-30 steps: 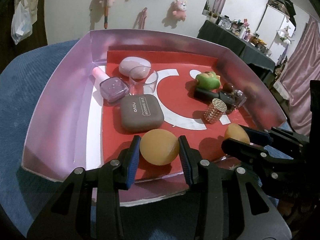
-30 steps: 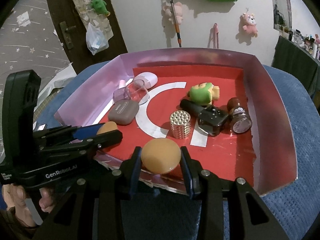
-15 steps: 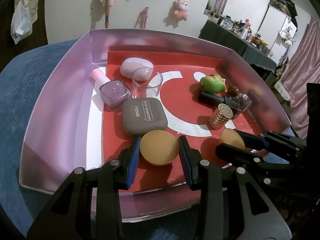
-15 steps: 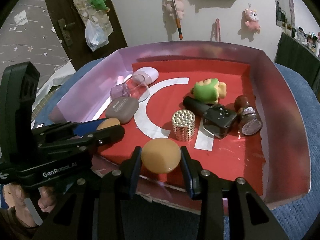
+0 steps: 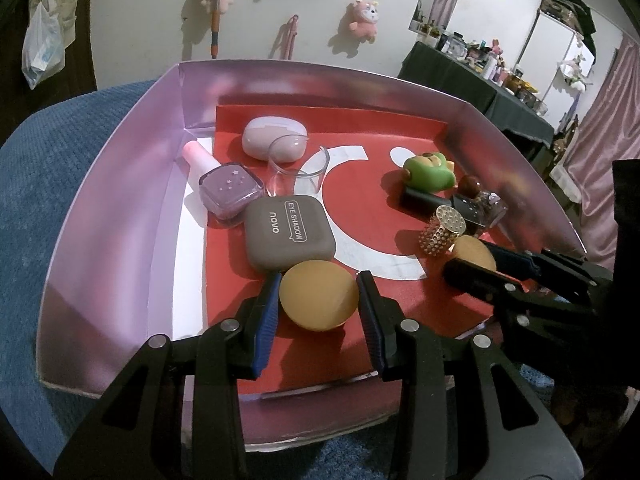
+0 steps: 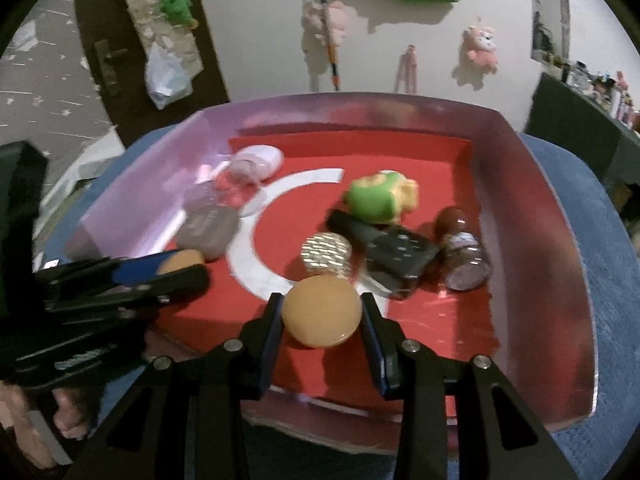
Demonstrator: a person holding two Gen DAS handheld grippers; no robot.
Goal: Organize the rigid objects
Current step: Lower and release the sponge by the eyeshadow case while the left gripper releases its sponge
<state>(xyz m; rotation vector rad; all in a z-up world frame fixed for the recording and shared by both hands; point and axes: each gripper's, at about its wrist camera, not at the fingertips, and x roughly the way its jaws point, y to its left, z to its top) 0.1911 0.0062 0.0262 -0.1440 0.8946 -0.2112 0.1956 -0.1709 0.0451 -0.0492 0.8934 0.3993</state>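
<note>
The left gripper [image 5: 318, 300] clamps a smooth, matte orange puff [image 5: 319, 295] low over the red-lined cardboard tray [image 5: 120, 184], just in front of a rounded grey-brown eyeshadow case [image 5: 289, 232]. The right gripper [image 6: 322, 310] pinches a 2nd glossy orange disc [image 6: 322, 309] beside a studded gold cylinder [image 6: 327, 255]

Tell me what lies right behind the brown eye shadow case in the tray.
Behind the eye shadow case lie a purple nail polish bottle on its side and a clear cup, with a pale pink case further back. The case hides the tray floor under it.
</note>
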